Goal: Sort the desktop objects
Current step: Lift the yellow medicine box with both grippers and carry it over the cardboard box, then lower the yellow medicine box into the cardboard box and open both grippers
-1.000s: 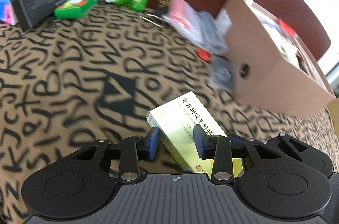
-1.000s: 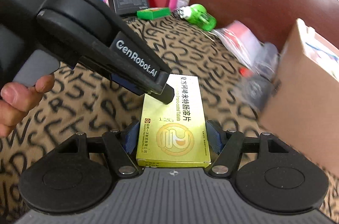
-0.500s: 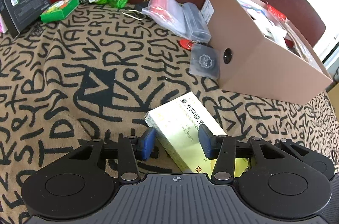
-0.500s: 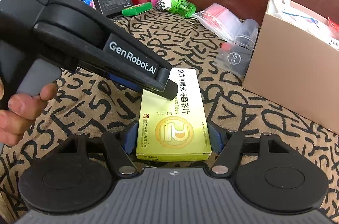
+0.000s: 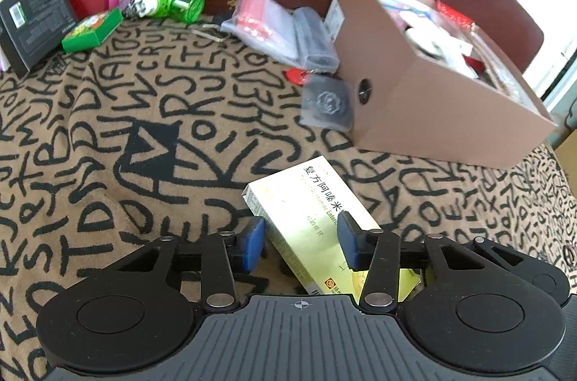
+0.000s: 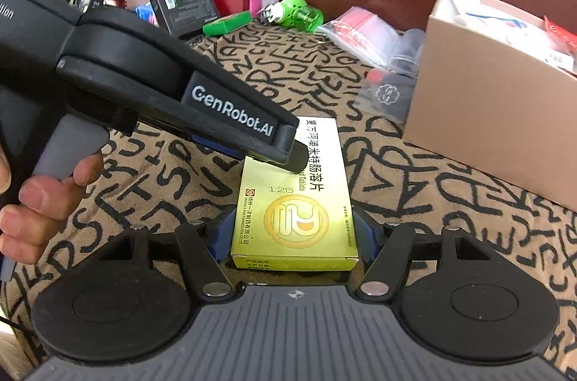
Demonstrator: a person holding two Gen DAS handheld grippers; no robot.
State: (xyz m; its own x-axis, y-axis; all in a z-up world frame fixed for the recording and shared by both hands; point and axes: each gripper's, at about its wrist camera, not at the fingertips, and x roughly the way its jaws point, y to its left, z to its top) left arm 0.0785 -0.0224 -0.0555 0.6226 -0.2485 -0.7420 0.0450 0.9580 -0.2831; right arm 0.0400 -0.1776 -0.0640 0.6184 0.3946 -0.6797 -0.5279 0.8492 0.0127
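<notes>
Item: flat yellow cardboard medicine box (image 6: 294,200), which lay on the letter-patterned brown cloth surface (image 5: 108,136). We held our right gripper (image 6: 294,236) with jaws clamped on its near end; our left gripper (image 5: 299,242) had jaws just closing about its edge, grip uncertain.

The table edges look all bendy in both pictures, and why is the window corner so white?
Left wrist view: the fisheye lens curves the patterned cloth and cardboard box; daylight blows out the top right corner. Right wrist view: same bending, sharp, with glare on the yellow medicine box.
</notes>
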